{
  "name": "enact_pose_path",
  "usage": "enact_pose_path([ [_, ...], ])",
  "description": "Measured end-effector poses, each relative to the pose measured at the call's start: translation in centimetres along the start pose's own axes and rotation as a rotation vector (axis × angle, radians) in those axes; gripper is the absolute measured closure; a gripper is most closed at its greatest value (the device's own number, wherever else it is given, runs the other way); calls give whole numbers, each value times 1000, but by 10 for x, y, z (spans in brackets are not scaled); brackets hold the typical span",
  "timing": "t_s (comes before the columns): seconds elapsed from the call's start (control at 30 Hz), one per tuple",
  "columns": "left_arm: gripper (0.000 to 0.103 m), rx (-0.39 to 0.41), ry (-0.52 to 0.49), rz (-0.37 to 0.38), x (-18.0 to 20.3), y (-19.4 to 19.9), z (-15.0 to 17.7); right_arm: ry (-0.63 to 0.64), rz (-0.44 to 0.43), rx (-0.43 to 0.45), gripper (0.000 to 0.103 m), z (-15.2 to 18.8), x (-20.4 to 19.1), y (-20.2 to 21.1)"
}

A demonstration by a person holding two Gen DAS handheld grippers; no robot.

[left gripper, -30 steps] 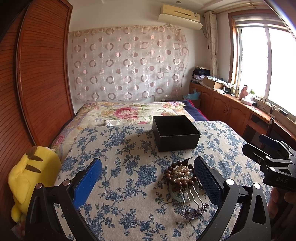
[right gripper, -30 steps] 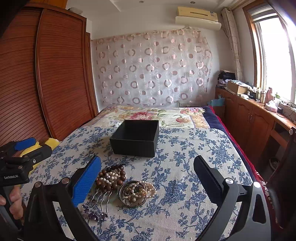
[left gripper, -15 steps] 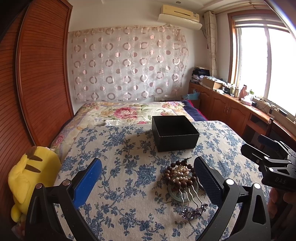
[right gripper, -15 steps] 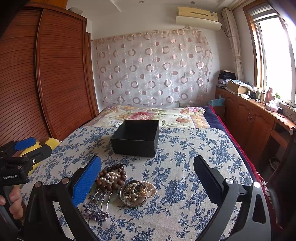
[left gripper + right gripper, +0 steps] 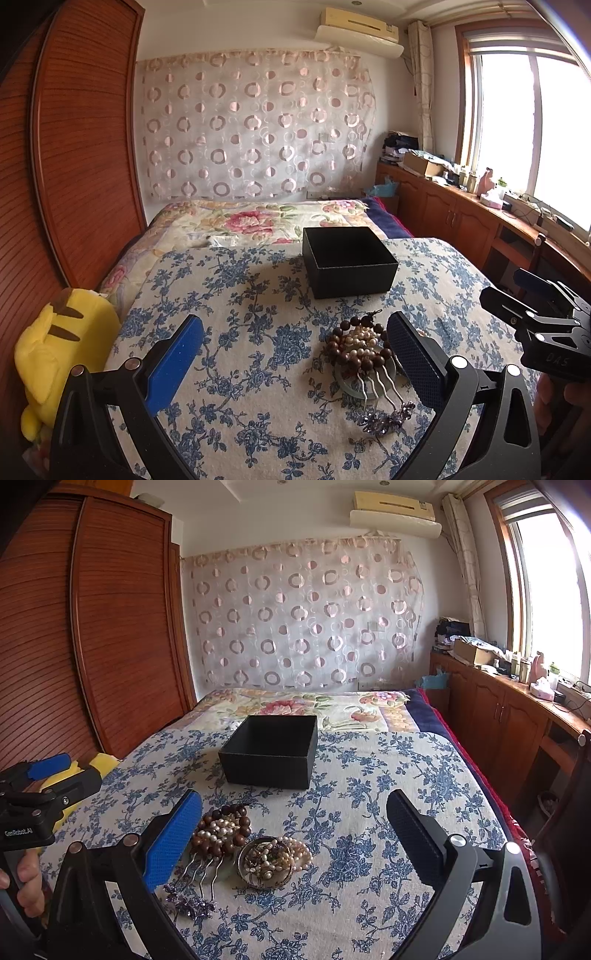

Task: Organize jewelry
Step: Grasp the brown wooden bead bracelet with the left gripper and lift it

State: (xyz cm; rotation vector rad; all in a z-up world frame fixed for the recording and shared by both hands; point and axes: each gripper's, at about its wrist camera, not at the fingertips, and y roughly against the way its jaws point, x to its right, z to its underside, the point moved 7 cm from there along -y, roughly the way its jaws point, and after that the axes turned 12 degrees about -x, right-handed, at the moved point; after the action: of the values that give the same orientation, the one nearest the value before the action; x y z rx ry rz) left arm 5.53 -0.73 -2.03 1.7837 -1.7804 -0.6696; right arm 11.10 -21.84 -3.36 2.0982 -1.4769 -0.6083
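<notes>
Hovering spread wide and empty, the left gripper [image 5: 295, 345] and right gripper [image 5: 294, 825] hung above the jewelry heap. Between them lay a purple-flowered metal hair comb [image 5: 195, 886], a brown wooden bead bracelet [image 5: 221, 830] tangled with pearls, and a small round dish of pearl strands [image 5: 271, 860]. Pinching one strand would likely have dragged its neighbours, since they were interlaced on the soft blue-floral bedspread [image 5: 369, 794]. Beyond the fingertips sat the open black square box [image 5: 271, 751], then the circle-patterned curtain [image 5: 303, 616].
</notes>
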Motion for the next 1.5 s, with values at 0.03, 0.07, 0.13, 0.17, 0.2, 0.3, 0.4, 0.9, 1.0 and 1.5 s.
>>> enact_pose_path([
  [0.03,7,-3,0,0,1,-1,0,0,-1,-3,2,1,-1,-1],
  [0.07,7,-4,0,2,0,-4,3,-1,-2,-5,2,1,1,-3],
  [0.13,7,-15,0,5,-1,-8,6,-4,3,-9,2,2,5,-5],
  [0.17,7,-25,0,4,-1,-12,6,-5,19,-10,2,2,7,-6],
  [0.2,7,-33,-1,6,-2,-15,9,-6,26,-14,2,3,10,-8],
  [0.3,7,-61,-6,19,-6,-26,13,-10,41,-47,2,8,16,-20],
  [0.4,7,-95,-17,34,-8,-36,17,-5,39,-84,2,16,18,-32],
  [0.9,21,-217,-54,223,6,-80,31,85,-40,-183,5,41,10,-55],
  [1.0,37,-247,-61,256,11,-91,31,92,-44,-203,17,45,9,-58],
  [1.5,85,-431,-16,323,16,-150,26,100,-77,-227,24,58,6,-62],
])
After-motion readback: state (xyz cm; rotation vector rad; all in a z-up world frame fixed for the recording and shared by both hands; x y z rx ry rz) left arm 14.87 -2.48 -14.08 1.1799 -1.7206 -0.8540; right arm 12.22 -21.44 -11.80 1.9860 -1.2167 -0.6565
